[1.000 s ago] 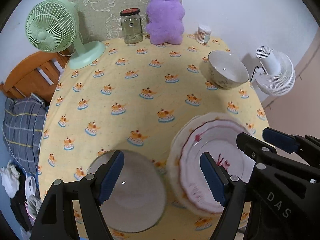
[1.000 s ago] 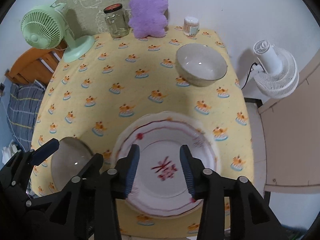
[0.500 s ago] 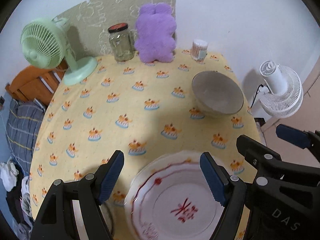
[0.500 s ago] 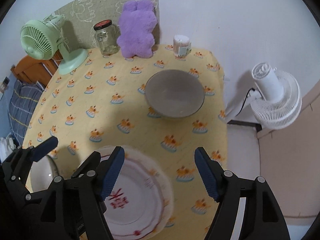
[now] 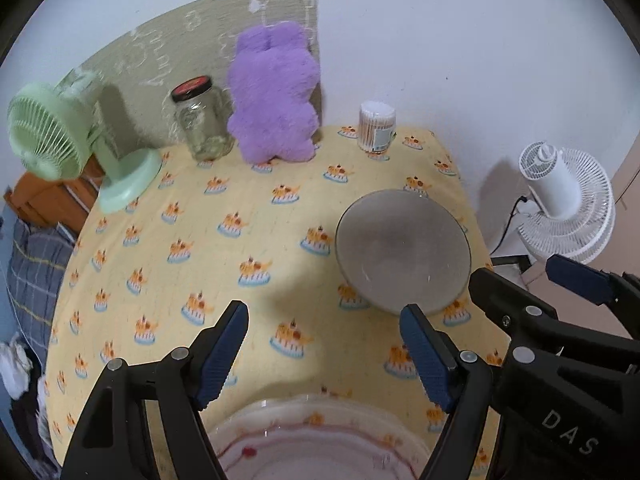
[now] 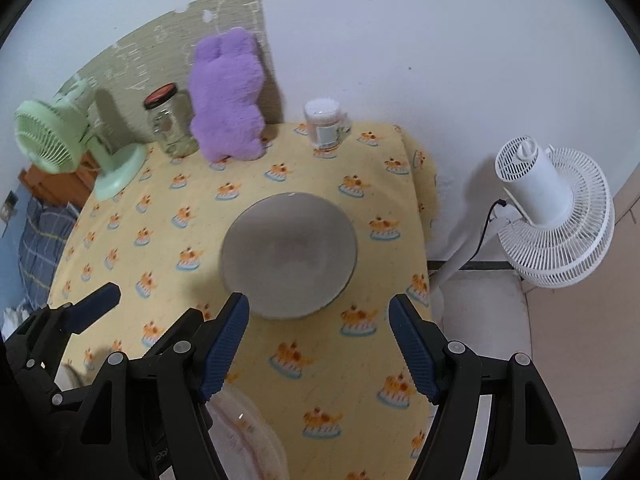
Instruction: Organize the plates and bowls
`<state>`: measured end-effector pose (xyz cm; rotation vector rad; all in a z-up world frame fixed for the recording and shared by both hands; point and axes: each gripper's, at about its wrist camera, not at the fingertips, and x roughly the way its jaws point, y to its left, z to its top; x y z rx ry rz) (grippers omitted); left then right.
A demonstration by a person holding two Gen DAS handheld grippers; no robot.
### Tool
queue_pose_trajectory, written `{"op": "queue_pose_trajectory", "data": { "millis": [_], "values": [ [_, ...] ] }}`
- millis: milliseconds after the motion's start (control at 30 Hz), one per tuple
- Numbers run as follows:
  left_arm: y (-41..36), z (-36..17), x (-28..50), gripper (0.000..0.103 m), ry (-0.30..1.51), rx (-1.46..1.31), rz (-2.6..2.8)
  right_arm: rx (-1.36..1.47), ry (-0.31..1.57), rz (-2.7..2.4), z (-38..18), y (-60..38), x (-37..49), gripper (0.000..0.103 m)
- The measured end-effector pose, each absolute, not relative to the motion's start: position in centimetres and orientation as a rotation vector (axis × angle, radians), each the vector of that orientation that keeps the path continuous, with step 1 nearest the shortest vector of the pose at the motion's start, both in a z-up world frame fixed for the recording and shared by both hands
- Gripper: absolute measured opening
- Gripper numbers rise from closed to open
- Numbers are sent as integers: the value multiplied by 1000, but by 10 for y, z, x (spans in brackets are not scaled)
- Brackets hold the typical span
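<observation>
Sitting upright, mouth up, the bowl [image 6: 289, 254] faces both grippers' spread, empty fingers [image 6: 225, 346].

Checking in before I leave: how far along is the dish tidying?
Nothing looks stacked yet. The grey bowl sits alone on the tablecloth, apart from the red-trimmed plate. Both tools are open and empty; the right tool faces the bowl. Grouping the dishes remains.
</observation>
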<state>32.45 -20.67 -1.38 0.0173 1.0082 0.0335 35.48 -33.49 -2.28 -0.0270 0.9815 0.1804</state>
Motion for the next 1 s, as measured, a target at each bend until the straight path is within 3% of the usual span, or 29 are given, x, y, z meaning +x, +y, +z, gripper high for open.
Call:
{"op": "queue_pose_trajectory", "data": {
  "millis": [367,500,533,600,867,1000],
  "values": [
    [-222,-51,381,78,1053,1,14,-21,1017,75,-59,-347,414,75],
    [-224,-67,394,64,1069,9,35,27,1031,76,-74,-353,426,74],
    [-223,-70,397,60,1076,4,37,37,1032,73,-77,-354,428,72],
    [-222,-77,401,54,1091,-11,43,58,1038,78,-82,-354,430,58],
    [-220,-90,408,29,1116,-14,40,74,1056,87,-98,-350,440,25],
    [-223,-92,410,23,1109,-3,29,67,1052,100,-101,-345,443,16]
  ]
}}
